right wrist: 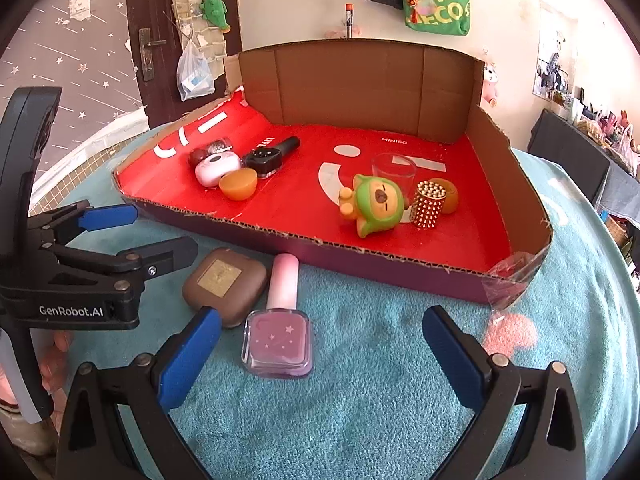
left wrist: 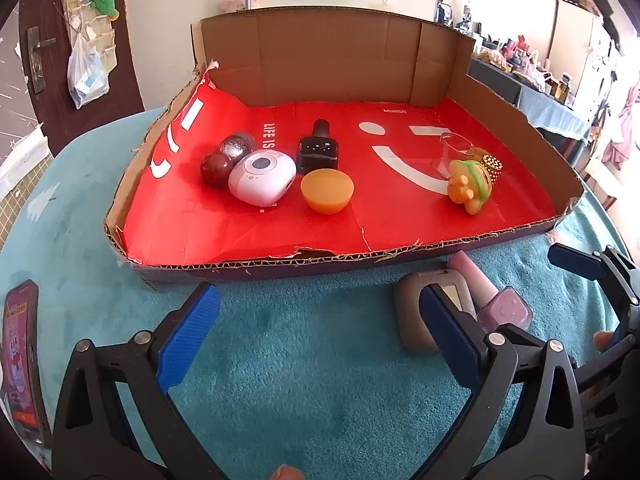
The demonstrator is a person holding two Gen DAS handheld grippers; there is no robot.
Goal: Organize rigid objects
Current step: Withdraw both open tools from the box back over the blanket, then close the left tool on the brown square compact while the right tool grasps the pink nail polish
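Observation:
A cardboard tray with a red floor holds two dark balls, a white case, a black bottle, an orange half-sphere, a green-orange toy, a glass and a gold studded cylinder. On the teal cloth in front lie a brown case and a pink nail-polish bottle. My left gripper is open and empty, just left of the brown case. My right gripper is open around the pink bottle.
A phone lies at the left edge of the teal cloth. A door and wall with hanging bags stand behind the tray. A pink patch marks the cloth at right.

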